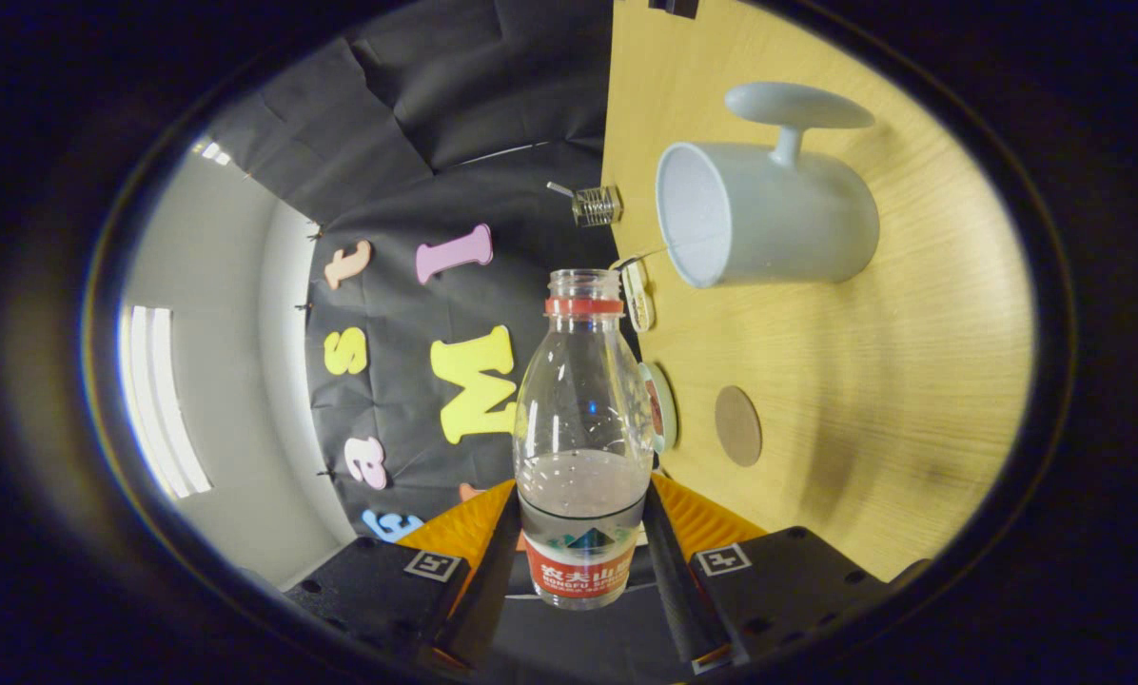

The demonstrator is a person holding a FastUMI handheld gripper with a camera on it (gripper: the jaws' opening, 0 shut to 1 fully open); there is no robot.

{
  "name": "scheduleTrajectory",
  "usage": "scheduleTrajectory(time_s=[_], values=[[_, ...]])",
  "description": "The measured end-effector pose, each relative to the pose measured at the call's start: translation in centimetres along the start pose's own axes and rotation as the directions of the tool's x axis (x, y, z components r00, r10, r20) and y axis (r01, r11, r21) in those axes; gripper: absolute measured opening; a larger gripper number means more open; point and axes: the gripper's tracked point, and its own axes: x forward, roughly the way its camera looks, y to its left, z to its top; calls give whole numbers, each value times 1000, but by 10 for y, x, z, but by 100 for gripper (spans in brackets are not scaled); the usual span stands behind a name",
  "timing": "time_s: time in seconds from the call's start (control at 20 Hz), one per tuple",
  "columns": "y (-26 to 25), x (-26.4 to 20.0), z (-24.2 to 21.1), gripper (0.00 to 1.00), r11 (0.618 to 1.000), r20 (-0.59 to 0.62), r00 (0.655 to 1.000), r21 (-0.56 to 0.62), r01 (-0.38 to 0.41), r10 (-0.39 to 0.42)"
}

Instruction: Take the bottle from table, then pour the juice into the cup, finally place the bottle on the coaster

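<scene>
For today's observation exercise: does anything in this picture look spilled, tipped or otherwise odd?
Nothing looks spilled or broken. The claw is shut on the uncapped bottle, with liquid low inside. The cup stands on the wooden table, the round coaster lies bare nearby.

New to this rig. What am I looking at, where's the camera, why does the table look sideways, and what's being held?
There is no robot arm here: a person carries a two-finger gripper by hand. The camera is a fisheye riding on that gripper, looking forward along its fingers. The gripper is rolled over, so the wooden table stands like a wall on one side. Both fingers press on a clear bottle, cap off, with a little liquid in its lower part. Its mouth points toward a pale cup with a handle standing on the table. A round brown coaster lies on the table nearer the gripper. Beyond is the booth's black cloth wall.
</scene>
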Motion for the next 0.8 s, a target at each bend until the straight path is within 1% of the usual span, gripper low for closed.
scheduleTrajectory(time_s=[0.35, 0.55, 0.8], values=[[17, 4, 1, 75, 999, -1, 1000, 44, -30, 30], [24, 17, -2, 75, 996, 2, 999, 77, -46, 46], [27, 18, -7, 75, 992, 2, 999, 112, -50, 51]])
